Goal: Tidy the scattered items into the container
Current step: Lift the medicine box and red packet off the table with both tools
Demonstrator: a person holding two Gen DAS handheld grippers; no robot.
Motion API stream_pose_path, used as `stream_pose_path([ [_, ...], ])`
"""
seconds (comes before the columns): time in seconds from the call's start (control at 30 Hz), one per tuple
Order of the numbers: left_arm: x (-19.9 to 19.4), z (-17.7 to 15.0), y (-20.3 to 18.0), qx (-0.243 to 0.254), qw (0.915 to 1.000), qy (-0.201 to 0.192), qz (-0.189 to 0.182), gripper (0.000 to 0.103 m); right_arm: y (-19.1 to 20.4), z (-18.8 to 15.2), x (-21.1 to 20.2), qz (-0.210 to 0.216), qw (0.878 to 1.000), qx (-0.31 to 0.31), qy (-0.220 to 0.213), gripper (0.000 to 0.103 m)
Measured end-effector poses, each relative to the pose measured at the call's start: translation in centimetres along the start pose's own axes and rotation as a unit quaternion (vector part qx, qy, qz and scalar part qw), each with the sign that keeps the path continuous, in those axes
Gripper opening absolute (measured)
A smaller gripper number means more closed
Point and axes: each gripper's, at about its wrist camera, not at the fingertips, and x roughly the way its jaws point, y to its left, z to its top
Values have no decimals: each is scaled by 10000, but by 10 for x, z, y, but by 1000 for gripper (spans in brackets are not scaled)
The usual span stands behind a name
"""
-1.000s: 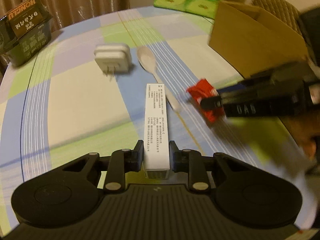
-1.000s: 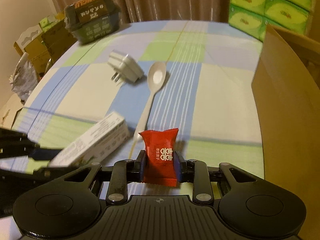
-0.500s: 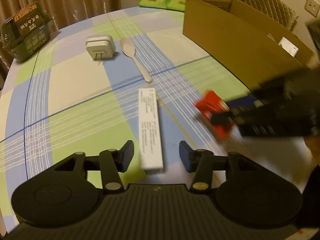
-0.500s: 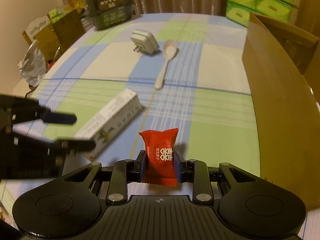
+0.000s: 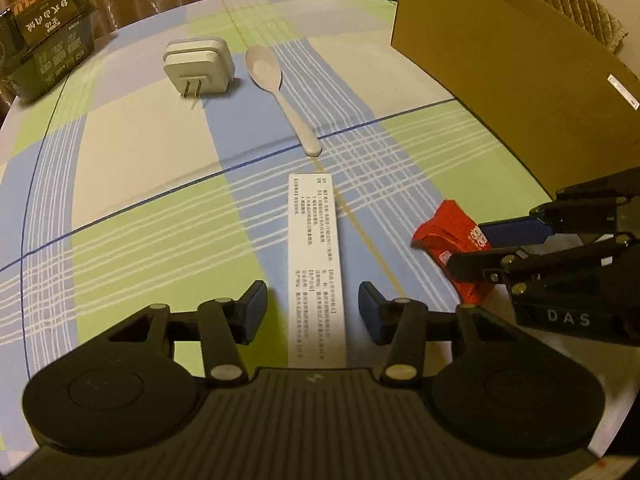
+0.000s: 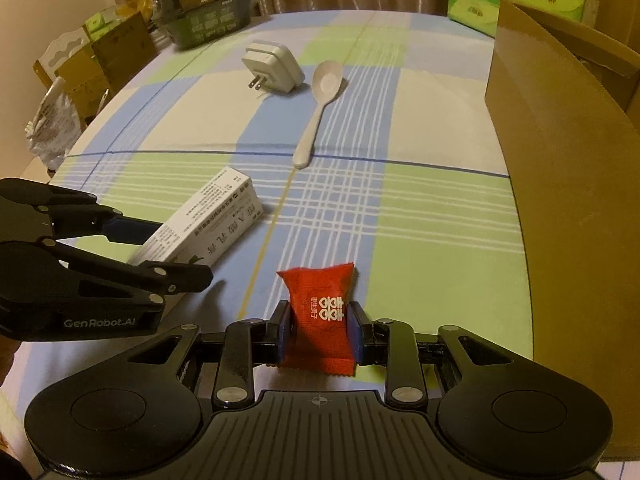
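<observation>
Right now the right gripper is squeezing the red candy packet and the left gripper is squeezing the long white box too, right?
Not quite. The right gripper does squeeze the red candy packet, but the left gripper is open: in the left wrist view its jaws, which have just been moving, stand clear of the long white box lying between them on the tablecloth.

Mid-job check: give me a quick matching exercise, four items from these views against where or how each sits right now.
Items:
1. red packet
2. white carton
3. spoon
4. charger plug

States:
A. lying loose between open jaws of the left gripper
B. prongs pointing toward the camera
C. clamped in the right gripper
D. bowl beside the charger, handle toward the carton

Pairs: 1-C, 2-A, 3-D, 4-B
</observation>
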Motion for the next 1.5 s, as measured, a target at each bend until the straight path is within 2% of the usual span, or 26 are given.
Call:
stream_pose_path([
  [0.1,0,2,1,-1,10000,-14,-9,39,3,0,2,-7,10000,-85,16,27],
  [0.2,1,2,2,0,10000,-15,26,39,5,-2,4,-65,9999,-147,43,38],
  [0.37,2,1,3,-48,10000,-3,25,39,8,-3,4,-89,9998,-189,23,39],
  [0.57,5,2,4,-109,9999,53,-21,39,9,-5,6,-142,9996,-260,-14,38],
  [0.6,6,2,4,-104,9999,74,-27,34,10,-5,6,-150,9995,-274,-14,37],
  [0.63,6,2,3,-90,9999,82,-11,33,10,-5,6,-175,9994,-284,-16,31],
  [0.67,6,2,2,-56,9999,84,15,31,10,-5,6,-177,9994,-287,-16,31],
  [0.73,5,1,2,-52,10000,82,3,22,9,-6,6,-135,9996,-258,-11,27],
  [1.2,-11,-8,2,-183,9998,-38,-92,22,6,-7,-7,-28,9998,-127,-148,25],
  [1.5,-17,-16,-10,17,9997,117,-195,22,5,-11,-4,-86,9999,-139,-47,25],
])
